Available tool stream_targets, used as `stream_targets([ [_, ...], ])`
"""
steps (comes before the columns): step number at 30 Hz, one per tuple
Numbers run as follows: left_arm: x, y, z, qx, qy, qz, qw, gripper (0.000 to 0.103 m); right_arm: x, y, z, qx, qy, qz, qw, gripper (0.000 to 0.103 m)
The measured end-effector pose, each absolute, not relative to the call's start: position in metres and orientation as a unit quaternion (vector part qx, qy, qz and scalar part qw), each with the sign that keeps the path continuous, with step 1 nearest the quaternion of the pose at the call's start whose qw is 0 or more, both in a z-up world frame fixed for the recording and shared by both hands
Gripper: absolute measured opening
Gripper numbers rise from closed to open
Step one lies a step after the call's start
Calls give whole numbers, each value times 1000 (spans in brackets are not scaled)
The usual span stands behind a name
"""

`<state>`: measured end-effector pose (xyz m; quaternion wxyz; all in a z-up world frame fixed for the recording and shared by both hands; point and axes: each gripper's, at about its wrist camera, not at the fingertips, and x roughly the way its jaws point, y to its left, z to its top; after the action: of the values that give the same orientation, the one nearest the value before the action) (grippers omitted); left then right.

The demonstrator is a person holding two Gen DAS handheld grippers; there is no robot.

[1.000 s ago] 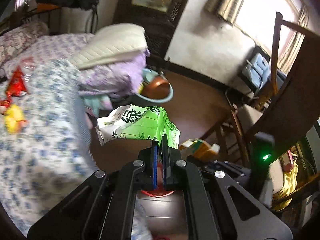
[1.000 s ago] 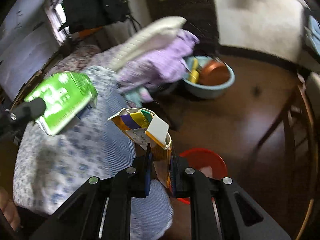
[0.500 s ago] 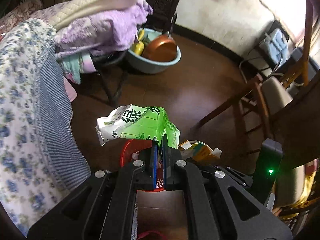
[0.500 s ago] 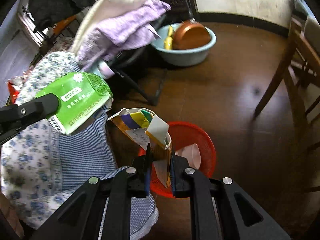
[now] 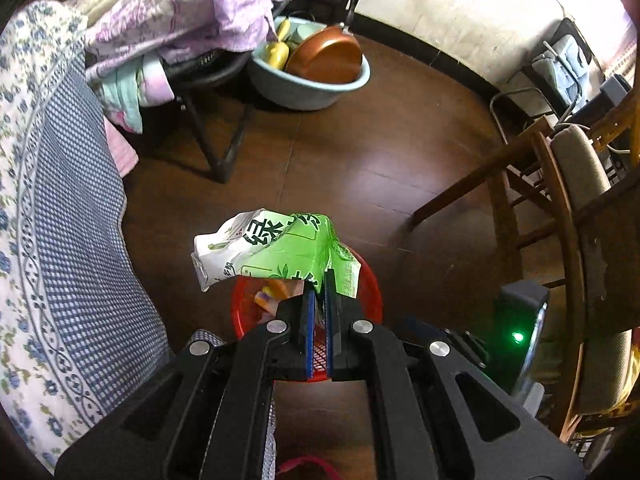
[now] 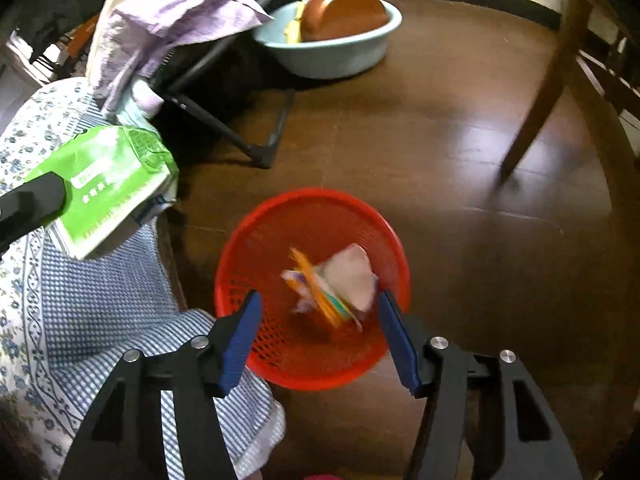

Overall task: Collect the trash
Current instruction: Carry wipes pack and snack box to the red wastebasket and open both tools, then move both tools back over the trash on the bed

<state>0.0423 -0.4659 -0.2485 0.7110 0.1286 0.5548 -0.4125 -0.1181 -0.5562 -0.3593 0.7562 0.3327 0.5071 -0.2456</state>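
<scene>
So I'm over a dark brown wood floor (image 6: 460,128) here, bed with a blue floral and checked bedspread (image 5: 60,240) hanging down on my left, wooden chair (image 5: 560,208) off to the right. Further back there's a pale blue basin (image 6: 336,52) with a copper pan (image 6: 344,12) in it, next to a folding stand piled with purple bedding (image 5: 192,12). Red mesh trash basket (image 6: 312,364) sits on the floor right below both grippers. My right gripper (image 6: 320,332) points steeply down over it, jaws just swung open, nothing between them, and the orange and yellow carton (image 6: 320,288) is down inside the basket, blurry. Left gripper (image 5: 318,280) also angled down, clamped tight on the crumpled green tea packet (image 5: 272,252), held above the basket's rim
</scene>
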Motion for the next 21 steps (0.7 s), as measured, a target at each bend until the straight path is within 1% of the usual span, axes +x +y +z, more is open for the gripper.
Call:
stream_targets([
  [5,34,-475,-273,150,578,-418,685,5,-139,-551,-364,331,529,-245,742,61],
  [11,23,-488,-292,174,588,-423,667,5,-154,-548,-353,322,540,-245,739,61],
  [13,21,-490,-292,180,584,-426,667,9,-158,-548,-348,317,541,-243,740,61],
  [14,19,-491,-291,181,581,-429,667,13,-159,-548,-345,314,543,-243,740,61],
  [15,19,-491,-290,180,582,-431,665,32,-160,-548,-341,310,543,-243,742,61],
  [16,18,-490,-289,181,580,-427,670,56,-164,-548,-339,308,543,-243,742,61],
  [17,19,-488,-288,181,575,-422,677,60,-164,-548,-335,305,544,-243,743,61],
  [21,23,-482,-281,168,570,-424,683,60,-165,-547,-325,298,546,-243,744,60],
])
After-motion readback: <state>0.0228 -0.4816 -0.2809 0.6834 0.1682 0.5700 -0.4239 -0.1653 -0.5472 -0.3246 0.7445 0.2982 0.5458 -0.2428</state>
